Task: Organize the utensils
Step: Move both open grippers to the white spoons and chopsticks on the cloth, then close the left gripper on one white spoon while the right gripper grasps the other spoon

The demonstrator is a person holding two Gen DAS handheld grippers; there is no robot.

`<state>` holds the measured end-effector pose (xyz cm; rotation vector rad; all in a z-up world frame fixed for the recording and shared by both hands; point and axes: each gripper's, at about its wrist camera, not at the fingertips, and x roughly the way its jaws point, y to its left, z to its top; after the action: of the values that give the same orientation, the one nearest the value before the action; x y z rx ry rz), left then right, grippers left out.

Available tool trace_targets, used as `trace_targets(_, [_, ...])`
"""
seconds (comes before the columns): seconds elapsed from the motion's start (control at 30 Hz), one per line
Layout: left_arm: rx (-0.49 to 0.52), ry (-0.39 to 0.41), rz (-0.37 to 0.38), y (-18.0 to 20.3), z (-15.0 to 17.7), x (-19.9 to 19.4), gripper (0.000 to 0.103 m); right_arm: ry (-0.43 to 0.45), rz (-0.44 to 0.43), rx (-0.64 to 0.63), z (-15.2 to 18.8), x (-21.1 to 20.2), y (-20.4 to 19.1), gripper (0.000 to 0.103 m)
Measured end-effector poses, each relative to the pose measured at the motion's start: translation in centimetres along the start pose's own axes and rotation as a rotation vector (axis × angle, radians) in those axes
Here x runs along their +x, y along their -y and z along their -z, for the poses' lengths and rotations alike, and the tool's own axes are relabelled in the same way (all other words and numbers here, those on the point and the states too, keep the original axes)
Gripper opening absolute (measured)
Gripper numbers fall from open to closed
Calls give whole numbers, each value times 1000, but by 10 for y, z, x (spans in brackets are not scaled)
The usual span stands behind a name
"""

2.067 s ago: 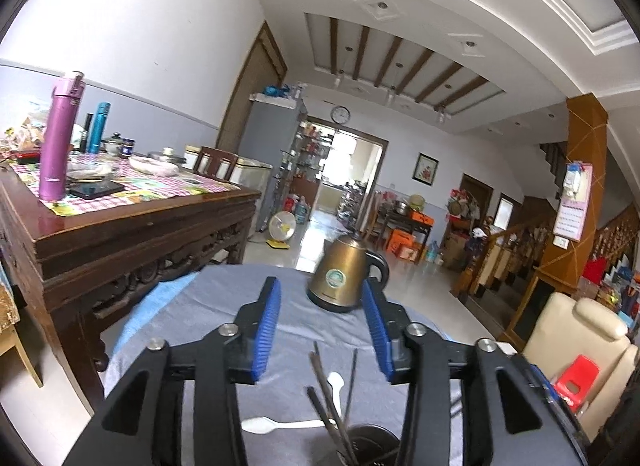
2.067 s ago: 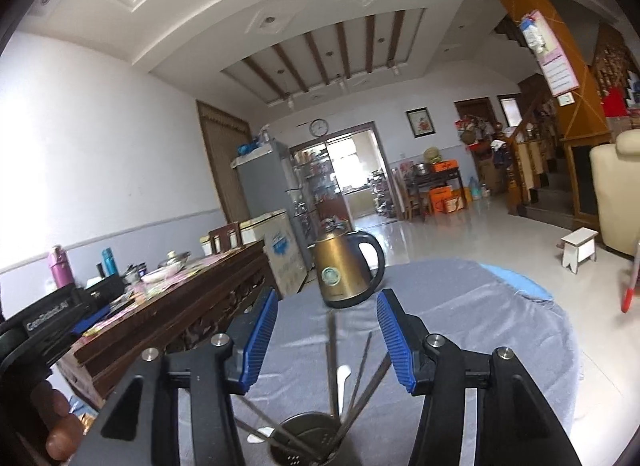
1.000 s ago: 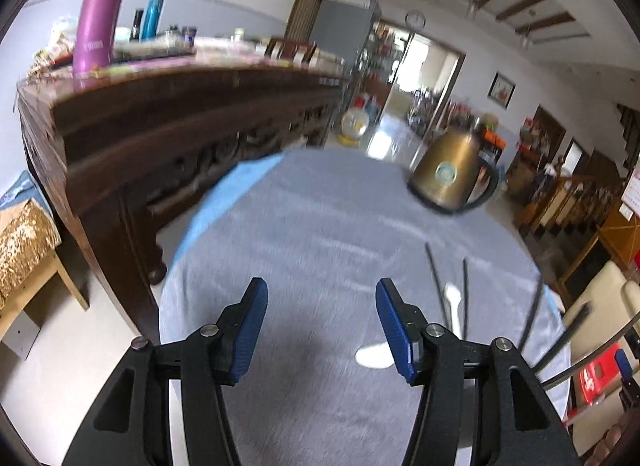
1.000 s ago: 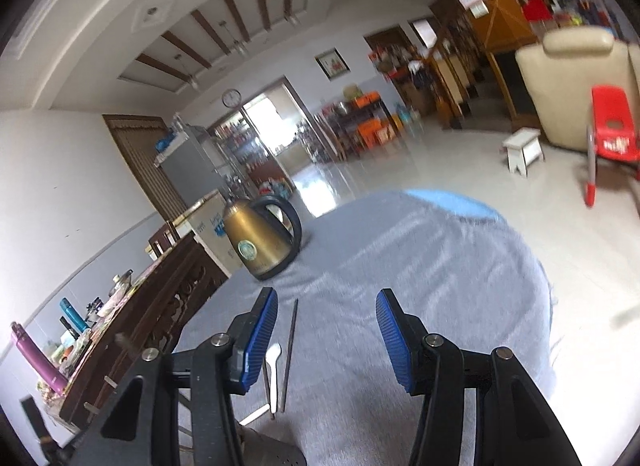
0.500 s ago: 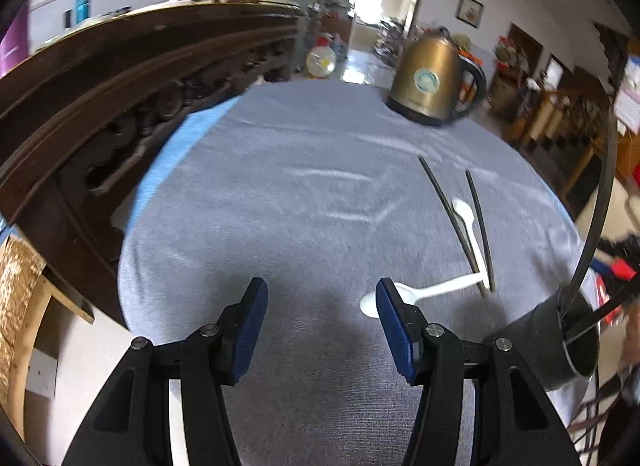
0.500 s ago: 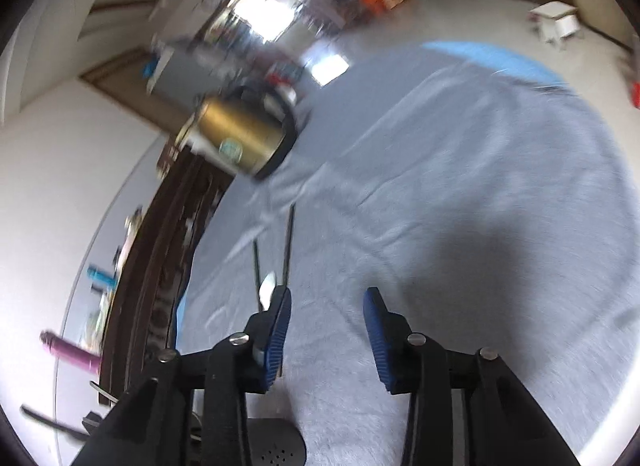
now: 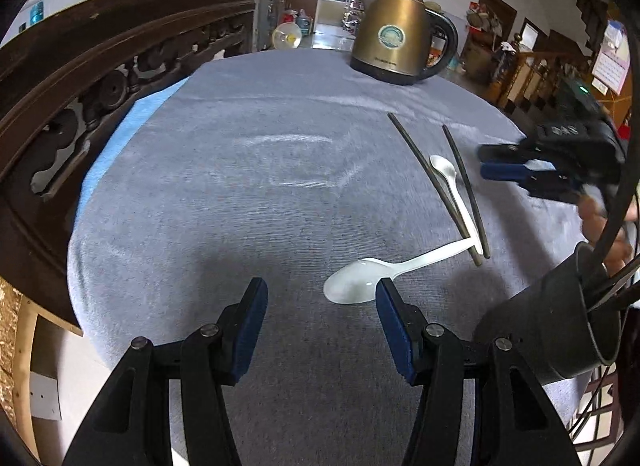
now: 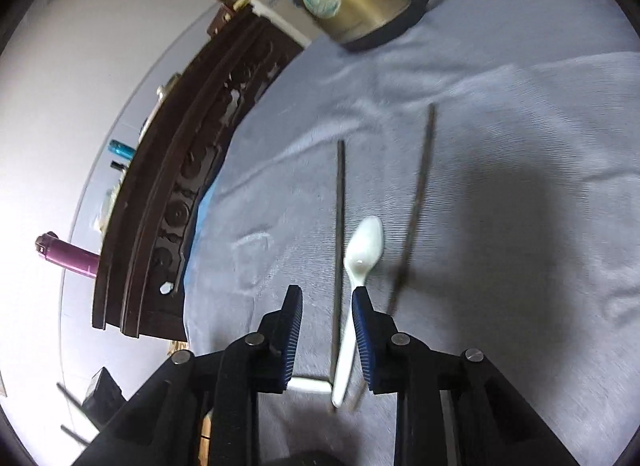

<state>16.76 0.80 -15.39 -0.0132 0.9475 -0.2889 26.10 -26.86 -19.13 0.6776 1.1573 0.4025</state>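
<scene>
Two white spoons and two dark chopsticks lie on the grey tablecloth. In the left wrist view the larger spoon lies just ahead of my open, empty left gripper, its bowl by the right finger. The smaller spoon lies between the chopsticks. A dark holder cup with several chopsticks stands at the right. My right gripper is open and hovers low over the smaller spoon and left chopstick; it also shows in the left wrist view.
A brass kettle stands at the far side of the round table. A dark carved wooden table stands close on the left. A purple bottle stands on it.
Both grippers tilted down from the room toward the tabletop. The right gripper narrowed a little and dropped toward the smaller spoon and chopsticks. The left moved closer to the larger spoon.
</scene>
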Motion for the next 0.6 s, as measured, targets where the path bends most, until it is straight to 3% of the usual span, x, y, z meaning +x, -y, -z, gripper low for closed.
trace_targets(0.23, [24,-17,3,4,1,15,57,-69,122,27,-9,30,7,23])
trace_targets(0.47, [37,-21,-9,5,2,29,55,-48,118,33,-19,41,8,22])
trace_targets(0.57, [52,-3,-13,7,-4,33,42,-37,117,14,-22,44,7,21])
trace_targets(0.6, [57,1,-12,8,-5,34,33,-34,119,0,-23,45,7,19])
